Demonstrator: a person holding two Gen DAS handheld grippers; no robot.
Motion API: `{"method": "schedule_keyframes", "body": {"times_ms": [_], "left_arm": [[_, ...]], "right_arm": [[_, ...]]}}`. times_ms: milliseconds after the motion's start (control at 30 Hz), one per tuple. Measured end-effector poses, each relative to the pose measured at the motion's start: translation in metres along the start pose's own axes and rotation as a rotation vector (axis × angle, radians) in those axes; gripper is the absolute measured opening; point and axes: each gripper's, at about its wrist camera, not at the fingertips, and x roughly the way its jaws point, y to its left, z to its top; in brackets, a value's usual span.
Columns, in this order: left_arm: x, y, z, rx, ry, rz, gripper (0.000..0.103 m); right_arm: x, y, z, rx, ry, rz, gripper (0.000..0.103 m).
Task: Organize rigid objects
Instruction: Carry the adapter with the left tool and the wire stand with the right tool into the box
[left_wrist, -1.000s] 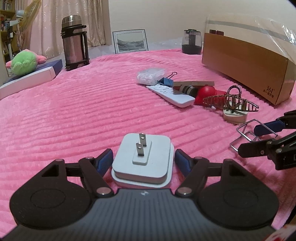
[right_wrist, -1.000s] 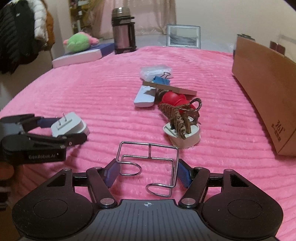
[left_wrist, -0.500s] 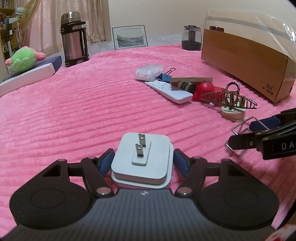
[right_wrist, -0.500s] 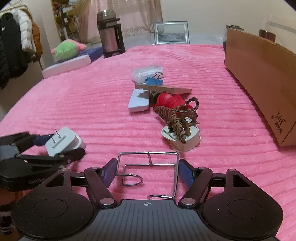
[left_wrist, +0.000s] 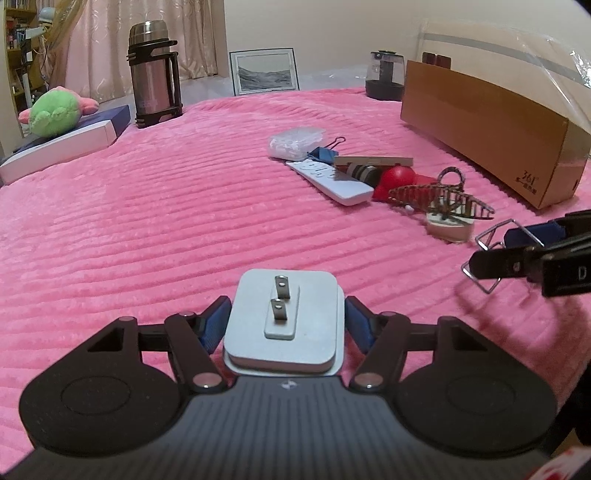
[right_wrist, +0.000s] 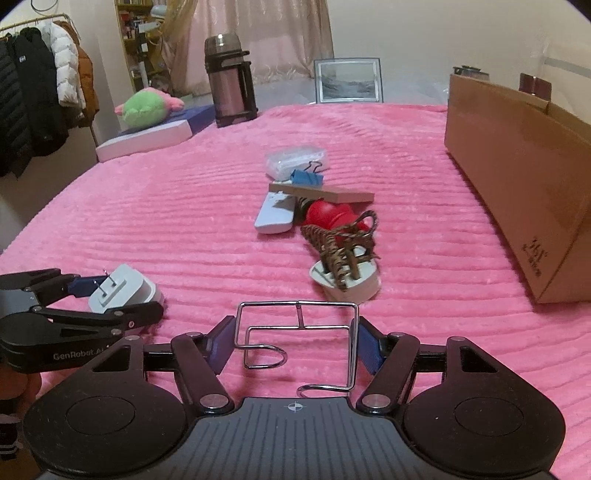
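Note:
My left gripper (left_wrist: 284, 321) is shut on a white plug adapter (left_wrist: 284, 325) with two metal prongs facing up, held just above the pink blanket; it also shows in the right wrist view (right_wrist: 122, 290). My right gripper (right_wrist: 295, 343) is shut on a bent wire rack (right_wrist: 299, 336), which also shows at the right edge of the left wrist view (left_wrist: 491, 251). A pile lies ahead: a white remote (left_wrist: 328, 181), a blue binder clip (left_wrist: 325, 153), a wooden strip (right_wrist: 321, 192), a red object (right_wrist: 328, 214), a brown hair claw (right_wrist: 340, 243) on a white plug (right_wrist: 351, 284), and a clear bag (left_wrist: 295, 142).
An open cardboard box (right_wrist: 517, 177) stands on the right. A steel thermos (left_wrist: 153, 74), a framed picture (left_wrist: 264, 72), a dark jar (left_wrist: 382, 75) and a green plush toy (left_wrist: 55, 110) on a flat white box (left_wrist: 62, 147) sit at the far edge. Coats (right_wrist: 37, 96) hang on the left.
Both grippers have risen a little and kept their holds. The right gripper with the wire rack has swung slightly toward the pile.

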Motion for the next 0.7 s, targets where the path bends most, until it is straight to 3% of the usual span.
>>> {"method": "schedule_keyframes", "body": {"times_ms": [333,533,700], "left_arm": [[-0.027,-0.029,0.027,0.022,-0.009,-0.017,0.062],[-0.041,-0.058,0.07,0.069,-0.033,-0.094,0.062],[-0.049,-0.092,0.122,0.123,-0.089,-0.196,0.062]], "right_arm": [[-0.038,-0.021,0.014,-0.021,-0.065,0.044,0.064],[-0.074,-0.05,0.041,-0.069,-0.143,0.078,0.064],[-0.113,-0.098,0.079,-0.103,-0.217,0.073,0.064]]}}
